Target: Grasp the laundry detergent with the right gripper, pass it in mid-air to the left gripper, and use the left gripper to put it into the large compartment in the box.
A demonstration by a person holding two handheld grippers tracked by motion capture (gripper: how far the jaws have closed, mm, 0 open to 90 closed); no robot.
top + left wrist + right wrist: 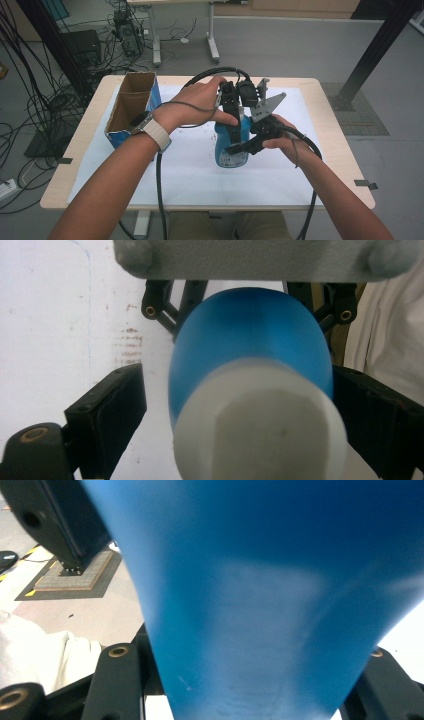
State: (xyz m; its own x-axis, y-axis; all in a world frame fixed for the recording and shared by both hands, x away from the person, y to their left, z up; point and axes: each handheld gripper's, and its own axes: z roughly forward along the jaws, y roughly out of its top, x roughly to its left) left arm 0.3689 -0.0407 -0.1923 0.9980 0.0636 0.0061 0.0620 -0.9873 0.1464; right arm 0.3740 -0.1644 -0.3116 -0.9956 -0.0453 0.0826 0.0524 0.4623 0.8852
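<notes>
High view: both grippers (231, 107) (240, 147) flank blue bottle (232, 152).

Bottle (231, 145): bright blue body w/ white cap, pale label w/ dark print near its base. Carton (131, 107): blue outside, brown cardboard inside. Grippers' jaws black. Table (330, 125): light wood edge under a white sheet (190, 170), faint reddish-brown specks.

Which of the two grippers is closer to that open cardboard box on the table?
Left. The left gripper sits at the top of the blue bottle, on the side facing the cardboard box. The right gripper clamps the bottle's body, farther from the box.
</notes>
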